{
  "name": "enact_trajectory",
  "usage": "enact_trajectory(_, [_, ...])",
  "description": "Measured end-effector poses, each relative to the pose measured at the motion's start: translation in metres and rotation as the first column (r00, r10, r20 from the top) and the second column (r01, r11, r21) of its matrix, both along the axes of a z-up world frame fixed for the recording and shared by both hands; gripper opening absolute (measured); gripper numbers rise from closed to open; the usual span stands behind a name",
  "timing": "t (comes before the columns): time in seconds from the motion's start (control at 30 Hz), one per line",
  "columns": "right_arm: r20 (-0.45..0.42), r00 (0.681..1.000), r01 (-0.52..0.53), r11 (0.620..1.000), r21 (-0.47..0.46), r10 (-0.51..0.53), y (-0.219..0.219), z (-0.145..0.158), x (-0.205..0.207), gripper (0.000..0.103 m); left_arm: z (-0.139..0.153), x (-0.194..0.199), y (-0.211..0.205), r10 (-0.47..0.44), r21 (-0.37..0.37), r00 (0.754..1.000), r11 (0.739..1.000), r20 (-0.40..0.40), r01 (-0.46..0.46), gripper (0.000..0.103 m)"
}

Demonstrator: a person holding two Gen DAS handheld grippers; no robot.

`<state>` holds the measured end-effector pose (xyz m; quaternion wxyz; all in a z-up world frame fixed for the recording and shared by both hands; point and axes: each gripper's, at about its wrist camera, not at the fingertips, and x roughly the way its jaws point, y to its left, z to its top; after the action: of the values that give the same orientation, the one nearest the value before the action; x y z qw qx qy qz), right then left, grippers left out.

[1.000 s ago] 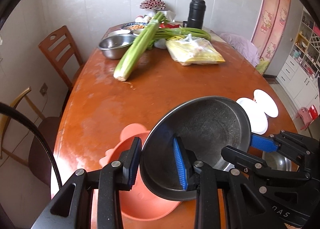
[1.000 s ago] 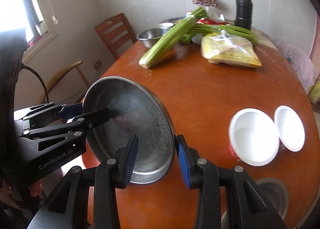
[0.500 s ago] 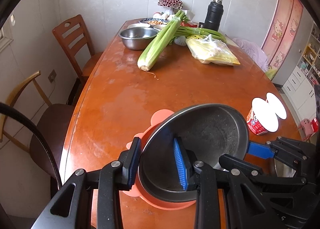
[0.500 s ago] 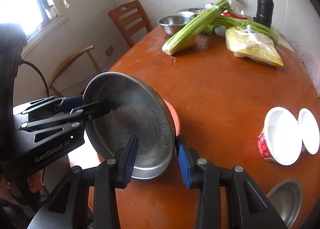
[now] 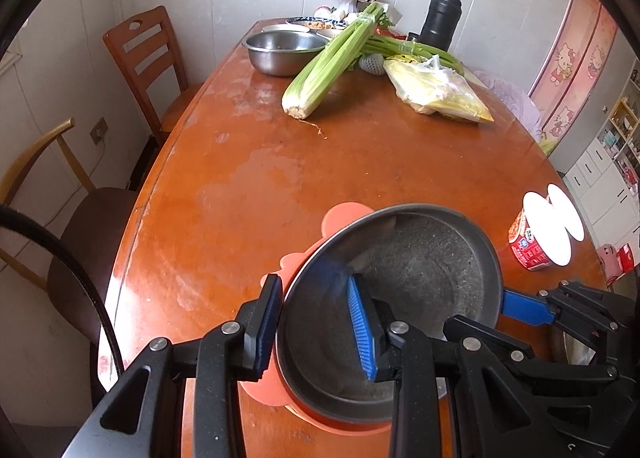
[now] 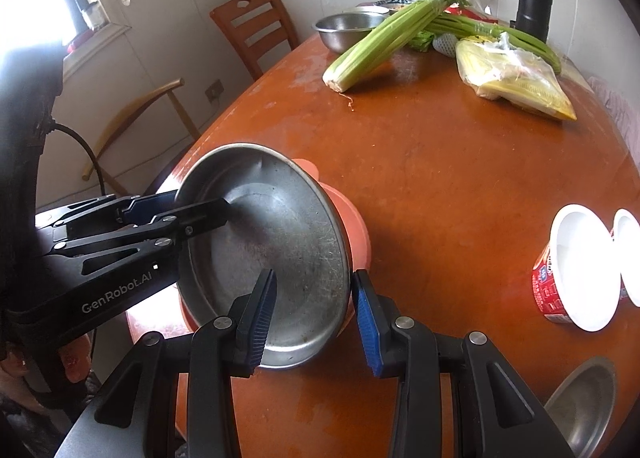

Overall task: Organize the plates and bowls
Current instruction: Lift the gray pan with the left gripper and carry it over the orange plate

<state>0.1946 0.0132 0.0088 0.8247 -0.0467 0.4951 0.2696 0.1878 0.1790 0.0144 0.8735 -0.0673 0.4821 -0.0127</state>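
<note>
Two tongs — the left tongs [image 5: 316,330] and the right tongs [image 6: 314,316] — with one steel plate [image 6: 276,250] between them and one orange plate [image 6: 354,226] under it. One more steel dish [image 6: 580,406] lies right of the right tongs. Ahead of the tongs on the bench [image 5: 360,166]: one steel bowl [image 5: 286,52], two celery bunches [image 5: 330,62], one yellow bag [image 5: 436,92], one black flask [image 5: 442,22]. Right of them — one red cup [image 6: 576,274]. Two chairs [image 5: 148,58] stand to the left.
</note>
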Motion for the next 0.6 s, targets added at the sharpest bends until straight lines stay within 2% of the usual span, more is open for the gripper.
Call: enact_trajectory(0.6, [-0.024,1.000,-0.009,1.000,-0.007,0.009,0.002,-0.013,0.004,0.041,-0.018,0.010,0.001,0.008,0.007,1.000,1.000,-0.028,-0.008,0.033])
